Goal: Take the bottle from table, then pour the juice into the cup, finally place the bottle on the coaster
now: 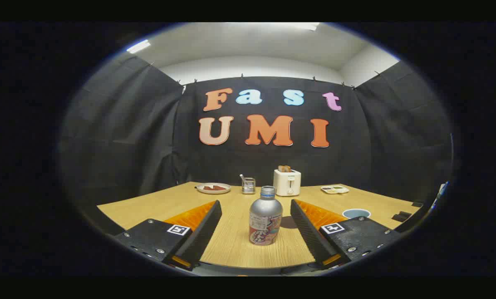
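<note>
Bottle (pixel 265 220) first: we see it standing upright on the wooden tabletop (pixel 231 245), silver with a printed label around its lower half and a cap on top. Our claw (pixel 256 211) is spread wide, holding nothing, and the bottle stands between its two fingers (pixel 198 226), with a clear gap to each of them. It sits a little nearer the right finger than the left one, and neither finger touches it.

Taking the bottle as our landmark, we note the rest. Well behind it, close to the booth's far wall, stands a white toaster (pixel 287 182) with toast poking out of the slots. Just left of that toaster, also behind the bottle, is a small metal holder (pixel 248 185) with something sticking out of it, and further left lies a plate (pixel 213 188) carrying reddish pieces. Behind the bottle and to its right we see a small flat tray (pixel 335 189) of mixed items. To the bottle's right, beyond the right finger, the cup (pixel 356 213) shows its pale blue rim.
</note>
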`<state>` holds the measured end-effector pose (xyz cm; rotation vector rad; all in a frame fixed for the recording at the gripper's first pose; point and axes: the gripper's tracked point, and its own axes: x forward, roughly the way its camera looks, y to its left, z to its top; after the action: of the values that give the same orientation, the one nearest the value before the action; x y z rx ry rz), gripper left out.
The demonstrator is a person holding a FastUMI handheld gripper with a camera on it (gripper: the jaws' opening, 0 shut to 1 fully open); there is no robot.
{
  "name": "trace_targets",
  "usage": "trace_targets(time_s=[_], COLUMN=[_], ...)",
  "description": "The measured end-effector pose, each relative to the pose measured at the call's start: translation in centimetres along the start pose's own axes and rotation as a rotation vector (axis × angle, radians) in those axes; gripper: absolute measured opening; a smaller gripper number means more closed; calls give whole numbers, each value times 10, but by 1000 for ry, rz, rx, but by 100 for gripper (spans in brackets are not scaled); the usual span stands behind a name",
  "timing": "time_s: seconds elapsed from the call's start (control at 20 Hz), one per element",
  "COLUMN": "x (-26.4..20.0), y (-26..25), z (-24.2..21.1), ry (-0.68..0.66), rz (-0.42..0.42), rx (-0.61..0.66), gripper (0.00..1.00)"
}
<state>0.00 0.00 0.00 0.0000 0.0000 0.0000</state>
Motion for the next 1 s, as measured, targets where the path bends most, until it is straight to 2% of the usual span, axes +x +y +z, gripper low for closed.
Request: trace_targets(time_s=[0.35, 0.6, 1.0], x=[-2, 4, 14], y=[9, -3, -4], z=[5, -4, -28], ry=[-29, 4, 68], rz=[4, -34, -23], rx=[-20, -27, -75], gripper=[99, 98, 99])
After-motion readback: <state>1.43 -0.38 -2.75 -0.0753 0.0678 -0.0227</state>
